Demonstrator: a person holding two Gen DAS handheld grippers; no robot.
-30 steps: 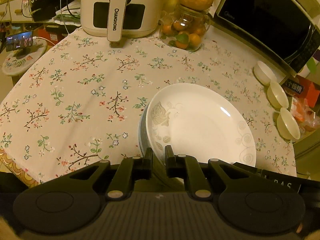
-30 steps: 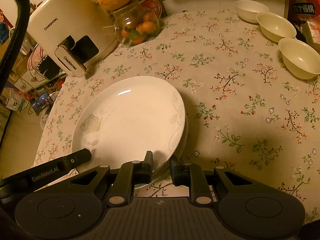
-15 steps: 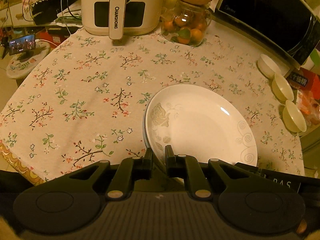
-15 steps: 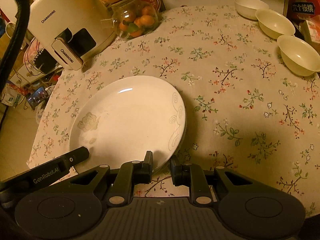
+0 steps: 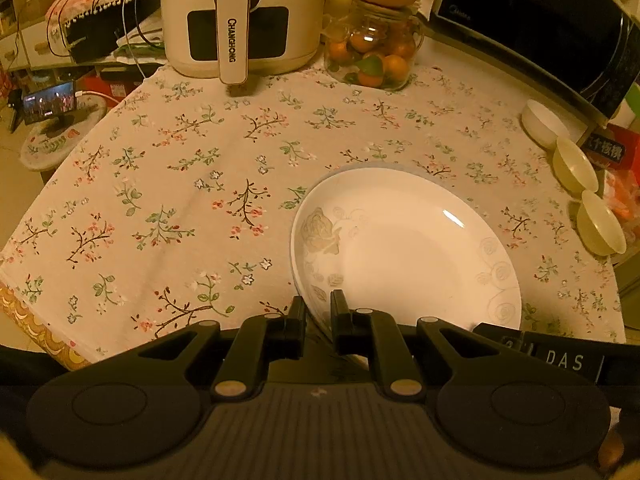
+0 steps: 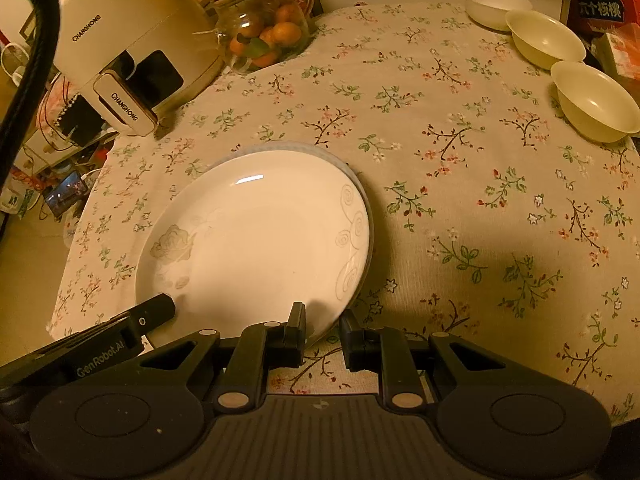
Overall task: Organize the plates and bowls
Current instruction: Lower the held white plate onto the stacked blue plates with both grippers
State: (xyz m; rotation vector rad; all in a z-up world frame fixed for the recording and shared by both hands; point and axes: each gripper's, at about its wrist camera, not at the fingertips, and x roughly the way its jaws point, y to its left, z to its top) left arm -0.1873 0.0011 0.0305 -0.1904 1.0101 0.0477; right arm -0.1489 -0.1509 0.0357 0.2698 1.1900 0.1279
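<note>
White plate [image 5: 408,248] lies on a second plate on the floral cloth [image 5: 168,184]. Left gripper [image 5: 318,312] pinches its near rim; right gripper [image 6: 322,326] straddles the rim, fingers slightly apart. Three bowls [image 6: 544,38] sit at the cloth's right edge.

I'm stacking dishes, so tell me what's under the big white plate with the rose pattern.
Under the white plate a second plate's bluish rim peeks out along the far edge. The rest of it, and whether more lie beneath, is covered.

Home kitchen — microwave [image 5: 532,20], air fryer [image 5: 240,16].
</note>
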